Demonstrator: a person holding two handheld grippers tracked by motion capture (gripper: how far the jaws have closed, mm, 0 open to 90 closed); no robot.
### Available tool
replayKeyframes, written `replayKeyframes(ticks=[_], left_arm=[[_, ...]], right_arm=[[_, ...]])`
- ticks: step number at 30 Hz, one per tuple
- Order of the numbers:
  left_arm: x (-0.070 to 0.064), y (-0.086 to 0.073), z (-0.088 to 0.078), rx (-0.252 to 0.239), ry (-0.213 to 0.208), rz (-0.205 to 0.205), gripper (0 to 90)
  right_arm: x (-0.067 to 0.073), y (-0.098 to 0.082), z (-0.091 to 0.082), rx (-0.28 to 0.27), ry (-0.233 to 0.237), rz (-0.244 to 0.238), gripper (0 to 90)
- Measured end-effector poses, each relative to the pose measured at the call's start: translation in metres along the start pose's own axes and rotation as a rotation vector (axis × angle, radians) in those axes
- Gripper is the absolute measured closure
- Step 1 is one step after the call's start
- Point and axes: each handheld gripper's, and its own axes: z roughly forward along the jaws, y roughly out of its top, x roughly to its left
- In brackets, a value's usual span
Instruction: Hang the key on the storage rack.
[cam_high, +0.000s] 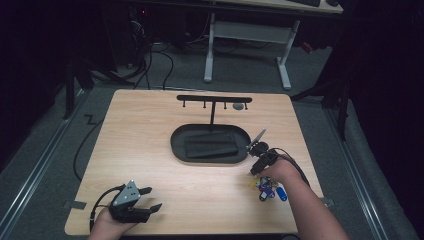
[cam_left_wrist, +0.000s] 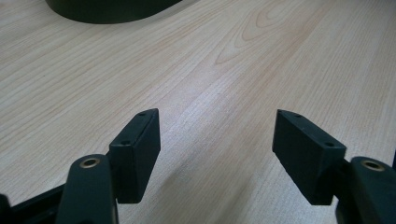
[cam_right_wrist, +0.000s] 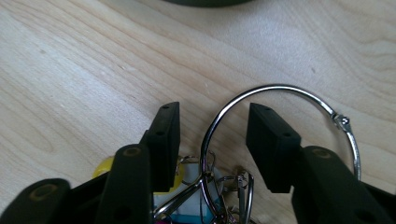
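Ring of the key bunch passes between the half-spread, not yet pinching right gripper fingers; wire is centred before closing. Left gripper fingers are spread, empty.

A large silver metal key ring lies flat on the light wooden bench, its small clasp on the far right side. Smaller rings and a cluster of keys with yellow, blue and purple plastic tags hang from it, bunched near the bench's right front edge.
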Motion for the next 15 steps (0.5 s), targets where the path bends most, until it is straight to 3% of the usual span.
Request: replayKeyframes(ticks=[3, 6, 7, 11, 15], left_arm=[[0.000, 0.000, -0.001, -0.005, 0.000, -0.002, 32.9], [0.001, 0.000, -0.002, -0.006, -0.002, 0.002, 32.8], [0.001, 0.000, -0.002, -0.010, -0.004, 0.003, 32.8], [-0.002, 0.000, -0.002, -0.008, -0.006, 0.014, 32.8], [-0.003, 0.000, -0.001, -0.006, -0.011, 0.022, 33.3]], right_arm=[[0.000, 0.004, 0.001, 0.033, 0.001, 0.024, 61.7], [0.000, 0.008, 0.002, 0.052, 0.012, 0.014, 67.2], [0.001, 0.009, 0.001, 0.068, 0.020, 0.037, 68.2], [-0.001, 0.011, 0.001, 0.081, 0.020, 0.052, 76.7], [0.001, 0.012, 0.002, 0.086, 0.031, 0.029, 86.1]])
